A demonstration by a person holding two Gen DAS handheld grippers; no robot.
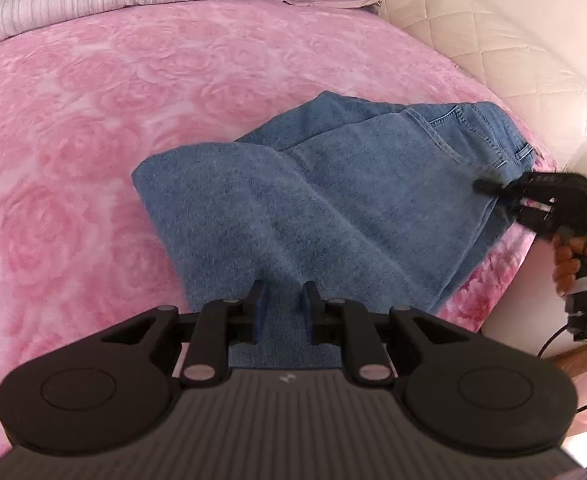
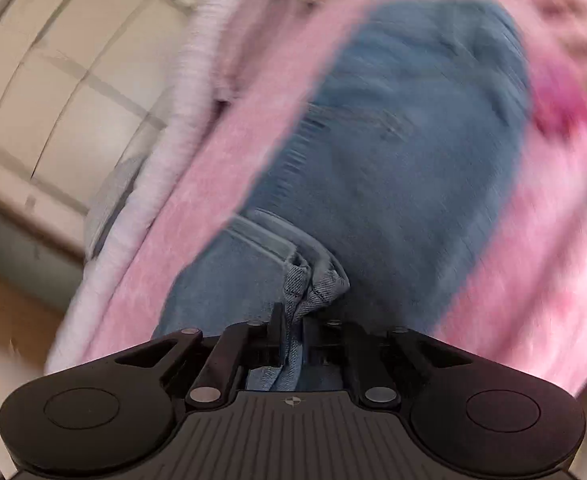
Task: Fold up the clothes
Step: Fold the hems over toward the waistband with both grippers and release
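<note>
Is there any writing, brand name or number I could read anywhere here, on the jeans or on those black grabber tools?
No readable words or numbers.
left gripper: a small pale mark on its ribbed body, too small to read.
right gripper: a small round crosshair symbol on its body, no letters.
jeans: only stitching and a pocket, no label in view.

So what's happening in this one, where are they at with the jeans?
A person is folding jeans on a bed with a pink blanket, one handheld gripper in each hand. The left gripper has denim between its pads at the near edge. The right gripper is shut on a bunched seam at the waistband end; in the left wrist view it shows at the jeans' right edge. The jeans already lie doubled over. The right wrist view is blurred.
</note>
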